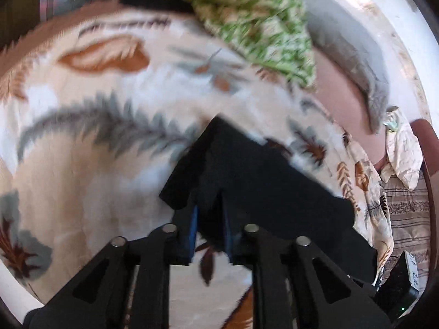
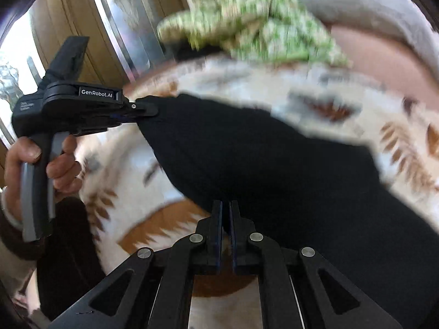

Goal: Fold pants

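The black pants (image 2: 260, 159) hang stretched above a bed, held at two spots along one edge. My left gripper (image 1: 210, 205) is shut on a corner of the pants (image 1: 247, 170); it also shows from the side in the right wrist view (image 2: 153, 109), at the cloth's far left corner. My right gripper (image 2: 226, 205) is shut on the near edge of the pants. The cloth sags and trails off to the right over the bed. Both views are blurred by motion.
A cream bedspread (image 1: 96, 164) with grey and brown leaf prints covers the bed. A green-and-white patterned cloth (image 2: 247, 19) and a grey pillow (image 1: 351, 54) lie at the far side. A wooden wardrobe (image 2: 82, 27) stands to the left.
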`<state>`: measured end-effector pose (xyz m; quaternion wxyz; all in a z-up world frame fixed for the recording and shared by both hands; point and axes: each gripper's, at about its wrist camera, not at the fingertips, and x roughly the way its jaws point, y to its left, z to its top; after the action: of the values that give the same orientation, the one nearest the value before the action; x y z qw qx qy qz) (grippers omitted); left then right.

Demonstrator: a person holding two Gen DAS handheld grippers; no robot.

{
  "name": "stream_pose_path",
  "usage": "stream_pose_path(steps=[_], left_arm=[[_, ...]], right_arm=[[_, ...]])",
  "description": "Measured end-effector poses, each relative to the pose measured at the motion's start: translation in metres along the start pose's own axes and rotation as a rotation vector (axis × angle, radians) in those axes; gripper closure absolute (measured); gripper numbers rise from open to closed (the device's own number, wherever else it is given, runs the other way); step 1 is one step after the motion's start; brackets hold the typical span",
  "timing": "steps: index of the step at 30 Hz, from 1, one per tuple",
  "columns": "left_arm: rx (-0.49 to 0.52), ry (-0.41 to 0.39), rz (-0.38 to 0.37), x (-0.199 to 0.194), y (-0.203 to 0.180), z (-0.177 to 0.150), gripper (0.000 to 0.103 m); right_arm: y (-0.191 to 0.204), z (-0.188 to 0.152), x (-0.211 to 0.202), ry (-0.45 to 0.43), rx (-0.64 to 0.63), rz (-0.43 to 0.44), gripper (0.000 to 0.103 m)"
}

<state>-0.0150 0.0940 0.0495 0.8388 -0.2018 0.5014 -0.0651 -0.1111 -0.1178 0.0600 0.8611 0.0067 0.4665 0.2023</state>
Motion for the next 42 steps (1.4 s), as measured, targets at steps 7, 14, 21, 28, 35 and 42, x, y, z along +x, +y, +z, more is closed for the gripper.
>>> stream_pose_path(steps=[7, 14, 21, 28, 35, 42], left_arm=[[-0.141, -0.089, -0.019, -0.030, 0.026, -0.008, 0.017], [-0.223, 0.013, -0.008, 0.003, 0.020, -0.014, 0.014], [-0.121, -0.022, -0.023, 0.023, -0.016, -0.013, 0.064], [-0.064, -0.095, -0.057, -0.001, -0.009, -0.017, 0.078], [-0.098, -0.100, 0.058, -0.006, 0.007, -0.017, 0.050], [-0.046, -0.159, 0.064, -0.032, -0.007, -0.018, 0.044]], right_arm=[[-0.026, 0.005, -0.043, -0.084, 0.088, 0.042, 0.039], [-0.123, 0.034, -0.041, -0.128, 0.334, -0.132, 0.031], [-0.151, 0.039, 0.009, -0.045, 0.410, -0.041, 0.089], [-0.155, 0.045, -0.016, -0.175, 0.405, -0.049, 0.096], [-0.150, 0.042, 0.019, -0.106, 0.397, -0.117, 0.079], [-0.121, 0.022, -0.040, -0.158, 0.326, -0.103, 0.061]])
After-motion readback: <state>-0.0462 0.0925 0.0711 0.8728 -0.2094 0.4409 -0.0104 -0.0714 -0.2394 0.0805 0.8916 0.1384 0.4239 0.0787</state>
